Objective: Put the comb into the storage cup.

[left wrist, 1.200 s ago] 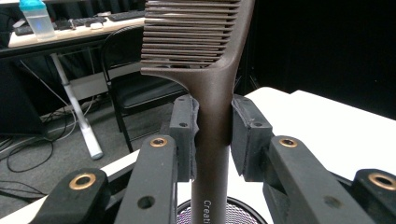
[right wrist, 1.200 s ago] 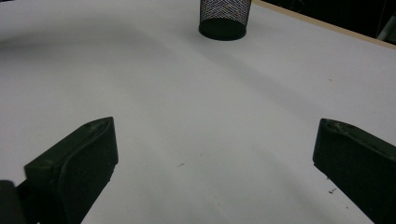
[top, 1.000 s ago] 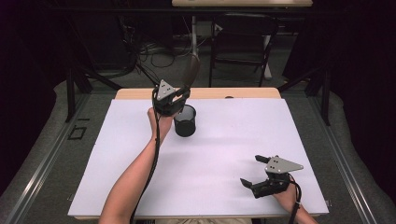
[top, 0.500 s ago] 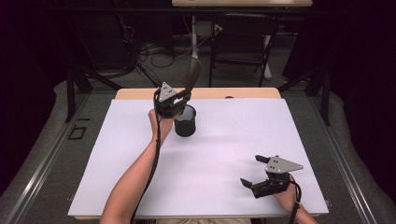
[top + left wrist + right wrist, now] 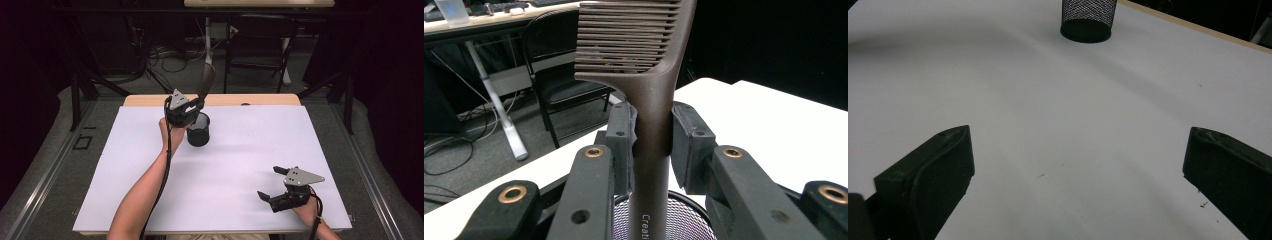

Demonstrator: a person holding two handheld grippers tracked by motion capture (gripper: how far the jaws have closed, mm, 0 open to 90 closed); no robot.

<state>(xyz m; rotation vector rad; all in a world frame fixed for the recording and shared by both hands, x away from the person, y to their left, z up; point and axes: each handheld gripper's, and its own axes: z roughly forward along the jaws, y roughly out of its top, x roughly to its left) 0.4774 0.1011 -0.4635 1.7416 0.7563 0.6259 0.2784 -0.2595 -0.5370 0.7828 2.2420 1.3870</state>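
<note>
A dark brown comb point(image 5: 651, 90) stands upright with its handle clamped between the pads of my left gripper point(image 5: 653, 142), teeth end up. Its lower handle hangs over the mouth of a black mesh cup point(image 5: 689, 220). From the high view, my left gripper point(image 5: 192, 112) hovers just above that mesh cup point(image 5: 198, 134) at the back of the table, and the comb point(image 5: 205, 80) sticks up and away from it. My right gripper point(image 5: 272, 182) rests low near the front right of the white table, open, with nothing between its jaws. The mesh cup point(image 5: 1088, 20) stands far ahead of it.
The white tabletop point(image 5: 240, 160) is bare between the cup and my right gripper. Behind the table's wooden back edge point(image 5: 260, 100) are a chair point(image 5: 559, 85), desk legs and floor cables.
The comb's upper end has tipped slightly from leaning right toward more upright; both hands stay where they were.
</note>
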